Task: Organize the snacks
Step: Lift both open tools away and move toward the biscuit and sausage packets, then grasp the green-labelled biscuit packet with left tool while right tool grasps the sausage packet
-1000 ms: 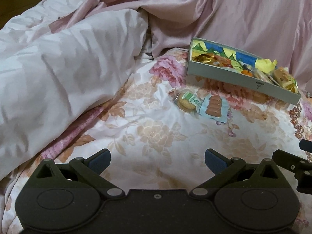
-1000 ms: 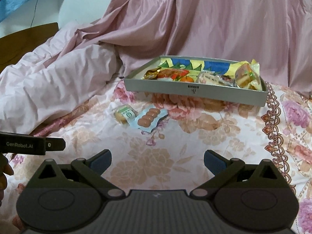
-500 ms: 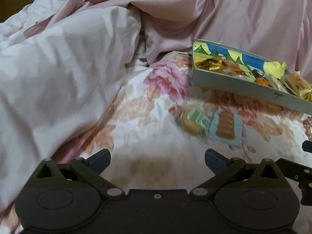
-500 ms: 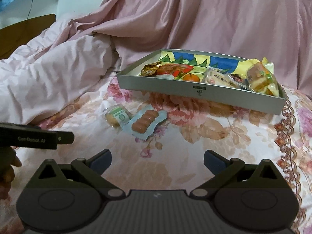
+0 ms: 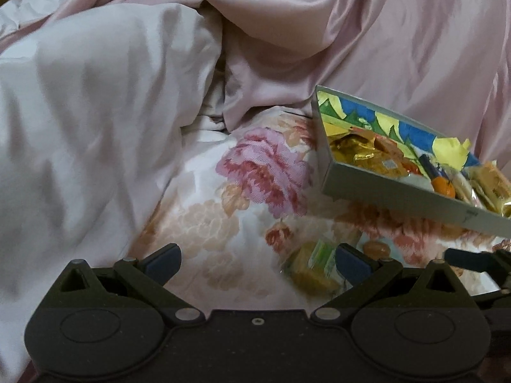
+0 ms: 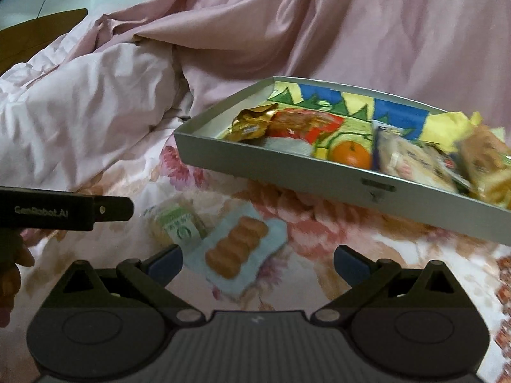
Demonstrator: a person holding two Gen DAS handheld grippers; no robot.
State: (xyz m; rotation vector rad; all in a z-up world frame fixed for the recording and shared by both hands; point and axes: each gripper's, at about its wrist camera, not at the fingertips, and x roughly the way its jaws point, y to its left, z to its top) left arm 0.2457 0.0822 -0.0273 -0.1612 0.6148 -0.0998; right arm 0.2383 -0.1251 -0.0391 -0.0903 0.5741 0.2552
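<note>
Both grippers, left [image 5: 257,260] and right [image 6: 257,260], hold fingers apart; "GenRobot.AI" marks the left gripper's side.

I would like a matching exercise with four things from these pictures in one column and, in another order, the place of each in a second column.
Things:
1. orange
2. blue-wrapped pastry
3. green-label snack
4. right hand-held gripper

Places:
A. on the floral bedspread, just left of the pastry
B. inside the grey box
C. open, above the bedspread
D. on the bedspread, in front of the box

Pairs: 1-B, 2-D, 3-A, 4-C
</note>
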